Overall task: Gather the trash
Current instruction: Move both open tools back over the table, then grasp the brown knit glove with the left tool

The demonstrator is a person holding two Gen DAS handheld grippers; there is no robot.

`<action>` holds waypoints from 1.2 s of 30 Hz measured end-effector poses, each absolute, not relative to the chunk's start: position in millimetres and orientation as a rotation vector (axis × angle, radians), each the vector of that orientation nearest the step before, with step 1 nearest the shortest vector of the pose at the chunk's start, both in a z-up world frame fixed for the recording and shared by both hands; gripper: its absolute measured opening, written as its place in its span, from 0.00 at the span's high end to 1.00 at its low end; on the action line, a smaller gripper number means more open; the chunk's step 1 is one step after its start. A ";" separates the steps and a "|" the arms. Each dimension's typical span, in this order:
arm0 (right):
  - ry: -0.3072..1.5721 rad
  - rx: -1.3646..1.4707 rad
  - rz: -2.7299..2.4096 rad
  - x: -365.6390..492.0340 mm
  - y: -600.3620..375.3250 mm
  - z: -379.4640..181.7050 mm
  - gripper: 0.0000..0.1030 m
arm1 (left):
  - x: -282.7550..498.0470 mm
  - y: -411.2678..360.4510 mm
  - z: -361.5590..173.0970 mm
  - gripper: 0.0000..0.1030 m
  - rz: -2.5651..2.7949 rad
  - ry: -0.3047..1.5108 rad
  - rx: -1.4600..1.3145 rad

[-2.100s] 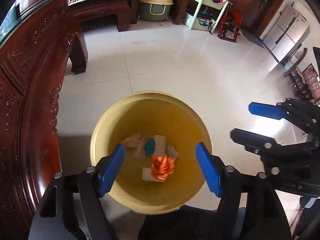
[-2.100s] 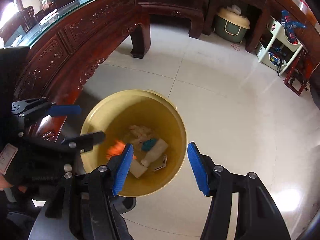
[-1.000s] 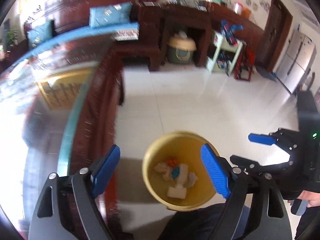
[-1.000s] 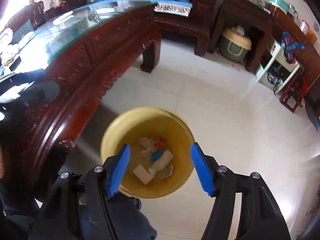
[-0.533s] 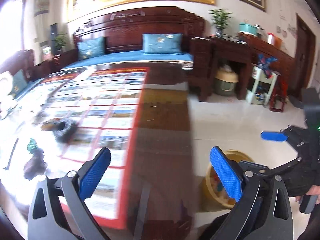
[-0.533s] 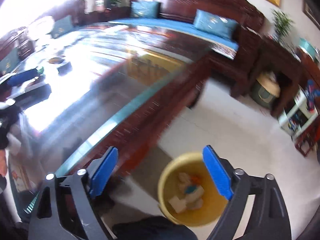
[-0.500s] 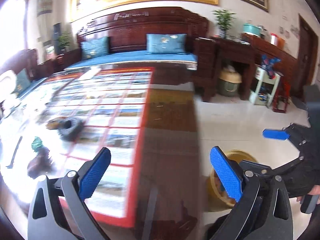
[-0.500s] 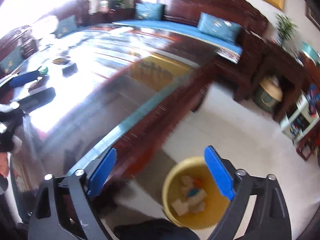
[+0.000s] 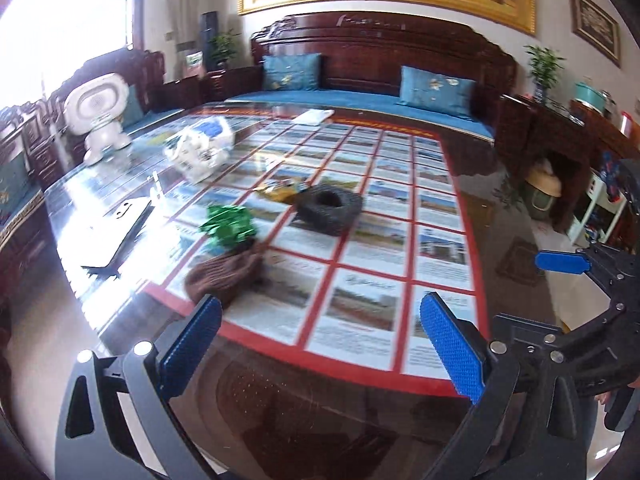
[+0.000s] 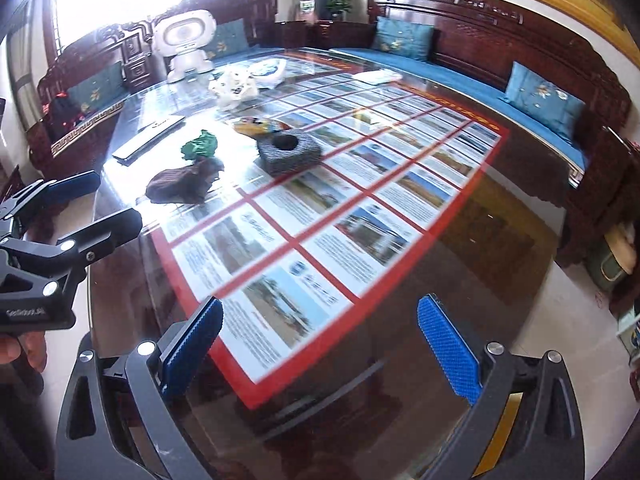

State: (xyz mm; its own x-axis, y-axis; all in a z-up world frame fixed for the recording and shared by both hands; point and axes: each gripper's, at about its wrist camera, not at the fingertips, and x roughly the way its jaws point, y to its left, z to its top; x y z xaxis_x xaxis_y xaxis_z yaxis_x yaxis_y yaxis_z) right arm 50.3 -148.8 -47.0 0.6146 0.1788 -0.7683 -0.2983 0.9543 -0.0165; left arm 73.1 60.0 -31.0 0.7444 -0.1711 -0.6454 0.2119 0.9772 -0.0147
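Note:
On the glass-topped table (image 9: 500,216) lie a brown crumpled wad (image 9: 224,274) (image 10: 182,182), a green crumpled wrapper (image 9: 230,224) (image 10: 199,144), a dark grey woven ring (image 9: 329,208) (image 10: 287,151) and a yellow wrapper (image 9: 282,191) (image 10: 256,125). My left gripper (image 9: 320,344) is open and empty above the table's near edge, the brown wad just beyond its left finger. My right gripper (image 10: 320,344) is open and empty over the near table edge. The yellow bin shows only as a sliver (image 10: 496,436) behind the right finger.
A white robot toy (image 9: 98,116) (image 10: 186,44), a white plastic bag (image 9: 202,150) (image 10: 236,86), a flat white device (image 9: 120,228) (image 10: 148,140) and papers (image 9: 314,117) sit further back. Carved wooden sofas with blue cushions (image 9: 436,86) ring the table. The tiled floor (image 10: 568,332) lies to the right.
Both grippers have swung up from over the yellow bin on the floor to face the tabletop. The trash on the table has come closer and more central. Both stay open.

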 end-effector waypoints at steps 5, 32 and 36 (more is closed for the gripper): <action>0.870 -0.155 0.315 60.8 -123.9 -50.8 0.08 | 87.3 87.6 -38.8 0.04 -0.177 0.717 0.045; 0.939 -0.114 0.371 112.2 -104.1 -74.1 0.08 | 205.5 105.4 -96.7 0.33 -0.208 0.899 0.121; 0.940 -0.122 0.374 114.9 -100.9 -74.6 0.08 | 202.8 110.9 -94.4 0.73 -0.202 0.894 0.096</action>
State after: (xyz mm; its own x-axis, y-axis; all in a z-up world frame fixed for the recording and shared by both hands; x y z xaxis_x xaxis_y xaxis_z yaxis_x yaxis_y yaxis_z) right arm 114.9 -100.9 -74.6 0.5310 0.2598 -0.8066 -0.3648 0.9292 0.0591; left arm 202.8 110.9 -94.4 0.6086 -0.1345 -0.7820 0.2144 0.9767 -0.0011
